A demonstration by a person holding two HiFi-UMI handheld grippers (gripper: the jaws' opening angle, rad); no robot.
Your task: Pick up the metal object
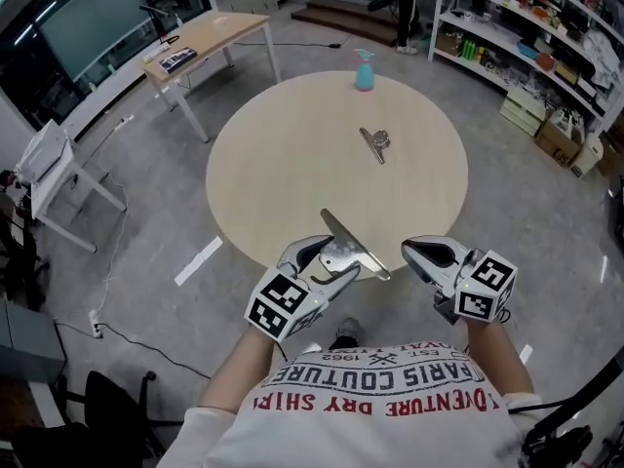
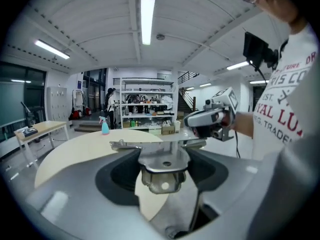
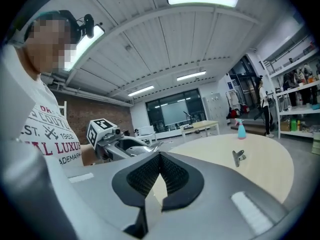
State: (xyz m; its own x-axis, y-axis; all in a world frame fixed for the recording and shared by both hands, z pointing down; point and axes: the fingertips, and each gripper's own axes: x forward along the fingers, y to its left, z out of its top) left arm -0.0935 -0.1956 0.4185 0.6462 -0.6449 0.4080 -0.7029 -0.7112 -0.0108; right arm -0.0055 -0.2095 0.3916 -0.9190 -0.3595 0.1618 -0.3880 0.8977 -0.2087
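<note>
A large shiny metal clip [image 1: 351, 247] with a long flat blade is held over the near edge of the round wooden table [image 1: 292, 164]. My left gripper [image 1: 331, 256] is shut on it. In the left gripper view the clip's handle [image 2: 162, 169] sits clamped between the jaws, its blade lying crosswise above. My right gripper [image 1: 414, 252] hovers just right of it, shut and empty, its ribbed pads [image 3: 150, 174] meeting at the tip. A smaller metal binder clip [image 1: 375, 144] lies near the table's middle, also visible in the right gripper view [image 3: 238, 157].
A blue spray bottle [image 1: 364, 70] stands at the table's far edge. A rectangular desk [image 1: 200, 42] is at the back left, a white chair [image 1: 49, 164] at the left, stocked shelves [image 1: 526, 37] at the right. A person [image 1: 405, 8] stands far back.
</note>
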